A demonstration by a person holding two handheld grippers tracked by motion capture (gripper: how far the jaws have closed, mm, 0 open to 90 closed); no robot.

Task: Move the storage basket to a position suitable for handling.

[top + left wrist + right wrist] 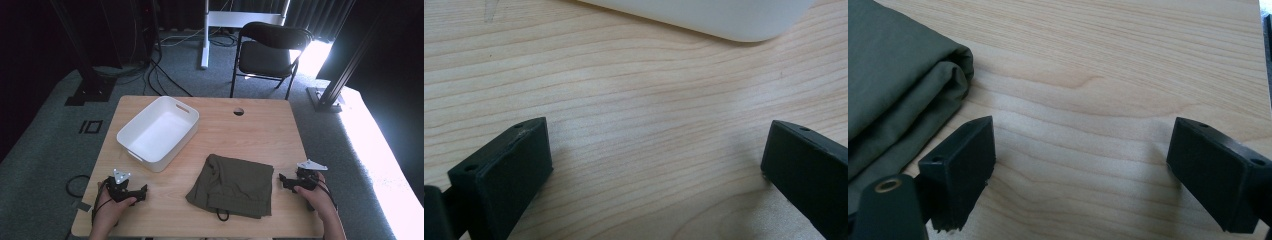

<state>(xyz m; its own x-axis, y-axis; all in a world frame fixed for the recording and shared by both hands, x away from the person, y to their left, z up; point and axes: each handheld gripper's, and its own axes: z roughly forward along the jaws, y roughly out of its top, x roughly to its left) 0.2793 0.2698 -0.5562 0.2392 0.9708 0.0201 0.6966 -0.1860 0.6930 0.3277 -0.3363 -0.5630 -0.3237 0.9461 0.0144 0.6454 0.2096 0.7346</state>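
A folded olive-green garment (232, 186) lies near the table's front edge, a dark cord loop at its near hem. My left gripper (144, 191) rests on the wood at the front left, jaws wide open with nothing between them (656, 165). My right gripper (283, 179) sits at the front right, just right of the garment, also open and empty (1082, 165). In the right gripper view the garment's folded edge (903, 85) lies to the left of the jaws, apart from them.
A white plastic bin (159, 131), empty, stands at the table's left middle; its rounded corner (724, 20) is just ahead of my left gripper. The wooden table (250, 130) has a cable hole (238, 111) at the back. A black chair (270, 50) stands beyond.
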